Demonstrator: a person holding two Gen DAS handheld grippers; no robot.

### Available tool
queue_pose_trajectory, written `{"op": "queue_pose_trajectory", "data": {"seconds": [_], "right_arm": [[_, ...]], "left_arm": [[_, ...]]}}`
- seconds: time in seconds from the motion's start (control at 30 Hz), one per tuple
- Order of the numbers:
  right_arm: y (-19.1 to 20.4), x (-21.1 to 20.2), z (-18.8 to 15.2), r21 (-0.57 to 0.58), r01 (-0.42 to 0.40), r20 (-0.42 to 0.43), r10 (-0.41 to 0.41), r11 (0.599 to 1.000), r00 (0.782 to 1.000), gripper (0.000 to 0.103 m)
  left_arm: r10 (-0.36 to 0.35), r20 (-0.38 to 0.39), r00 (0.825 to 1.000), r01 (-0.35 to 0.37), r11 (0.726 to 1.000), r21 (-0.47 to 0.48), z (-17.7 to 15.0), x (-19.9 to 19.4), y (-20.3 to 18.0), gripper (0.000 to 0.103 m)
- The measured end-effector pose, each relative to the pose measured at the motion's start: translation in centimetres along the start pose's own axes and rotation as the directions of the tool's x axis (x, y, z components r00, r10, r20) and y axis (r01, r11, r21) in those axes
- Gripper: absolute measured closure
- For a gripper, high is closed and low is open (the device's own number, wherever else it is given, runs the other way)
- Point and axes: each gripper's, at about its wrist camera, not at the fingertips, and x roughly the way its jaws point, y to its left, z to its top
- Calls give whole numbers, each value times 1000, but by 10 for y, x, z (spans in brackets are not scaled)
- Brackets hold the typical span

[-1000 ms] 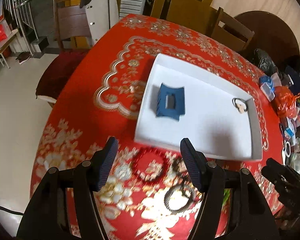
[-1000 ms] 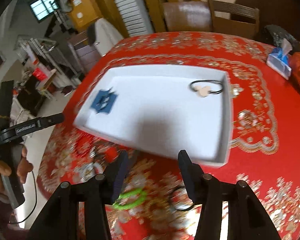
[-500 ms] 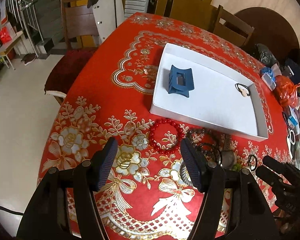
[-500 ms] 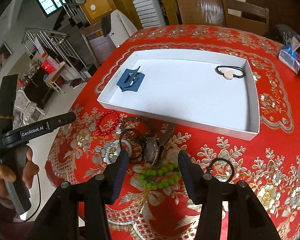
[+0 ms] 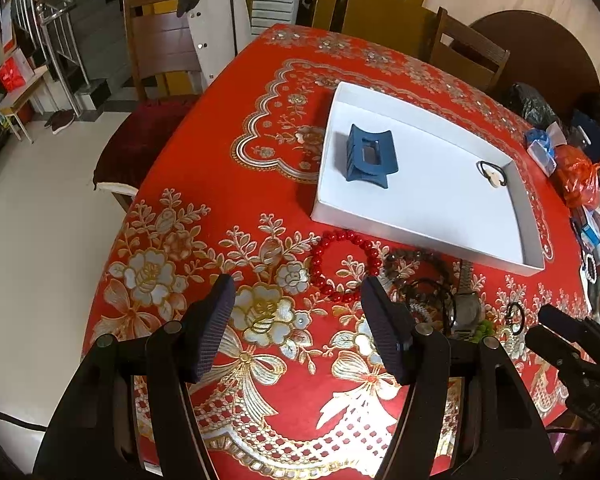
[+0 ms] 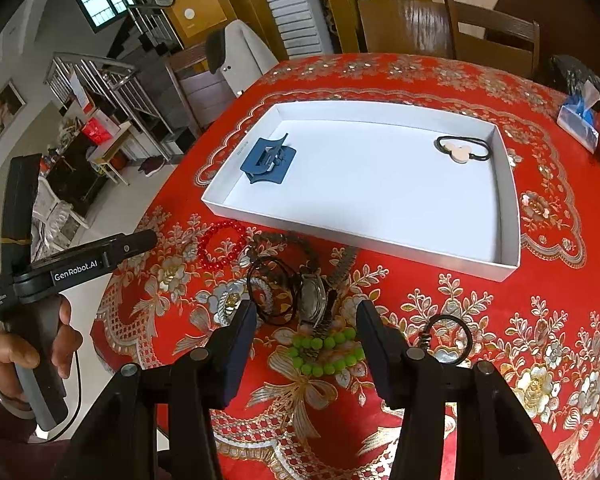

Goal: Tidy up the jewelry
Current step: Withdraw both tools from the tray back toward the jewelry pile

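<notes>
While hovering right gripper (image 6: 306, 334) with jaws apart, empty, am eyeing green bead bracelet (image 6: 324, 354) near tabletop's front edge, below white tray (image 6: 508, 216). Judging it light, floppy, slippery; taking one bead strand crosswise. Left gripper (image 5: 296, 326) also spread, empty.

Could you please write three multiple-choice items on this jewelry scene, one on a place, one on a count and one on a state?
1. Where does the blue hair claw lie?
A. In the white tray
B. On the red tablecloth
C. Between gripper fingers

2. How many items lie in the tray?
A. One
B. Two
C. Four

3. How is the right gripper?
A. Shut on the watch
B. Shut on the green bead bracelet
C. Open and holding nothing

Answers:
1. A, it sits at the tray's near-left end.
2. B, only the claw and the black hair tie with a pale charm.
3. C, its fingers stand apart above the green bead bracelet, touching nothing.
</notes>
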Motion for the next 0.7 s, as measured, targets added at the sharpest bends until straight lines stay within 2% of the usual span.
{"op": "queue_pose_trajectory", "data": {"seconds": [0.3,0.53,0.7], "right_arm": [[-28,-3,-4,55,37,-6,-37,998,999,52],[-64,-11,-16,118,86,-14,-85,989,996,52],[-87,-17,-25,150,130,-24,-127,980,992,52]], "left_arm": [[0,-29,1000,-1,1000,-24,3,12,8,38],[-52,-86,995,44,994,-101,6,32,25,38],[-53,-98,994,42,994,-105,8,38,22,38]]}}
